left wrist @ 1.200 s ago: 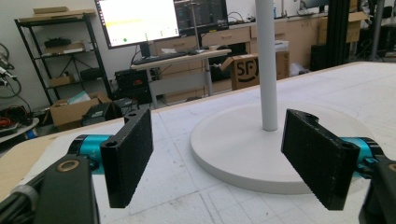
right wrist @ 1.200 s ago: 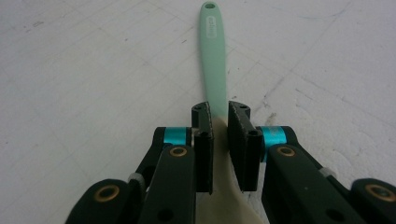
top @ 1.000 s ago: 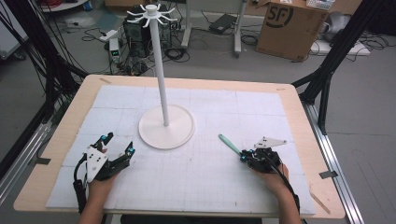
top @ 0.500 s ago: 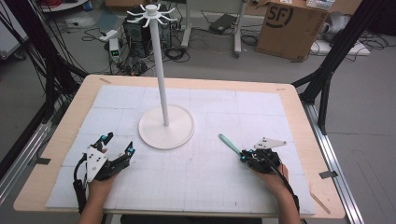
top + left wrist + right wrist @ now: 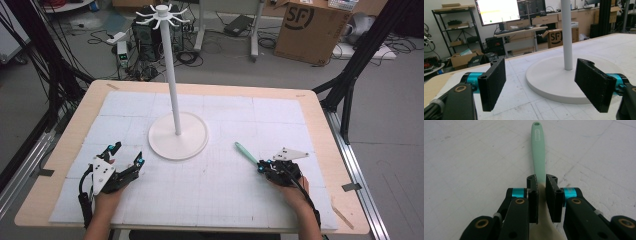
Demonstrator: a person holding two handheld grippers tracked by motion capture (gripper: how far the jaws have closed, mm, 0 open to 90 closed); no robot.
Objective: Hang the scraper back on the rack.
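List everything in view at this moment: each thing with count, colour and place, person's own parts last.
Stand: 1, white, round base and tall pole with hooked arms on top, table centre.
Utensil: 1, mint-green handle with a cream end, between the right gripper's jaws, handle pointing toward the stand.
Mat: 1, white with grid lines, covering the table.
Table: 1, light wood.
Cardboard box: 1, brown, on the floor beyond the table.
Left gripper: 1, black, jaws wide apart, near left.
Right gripper: 1, black, closed on the utensil, near right.
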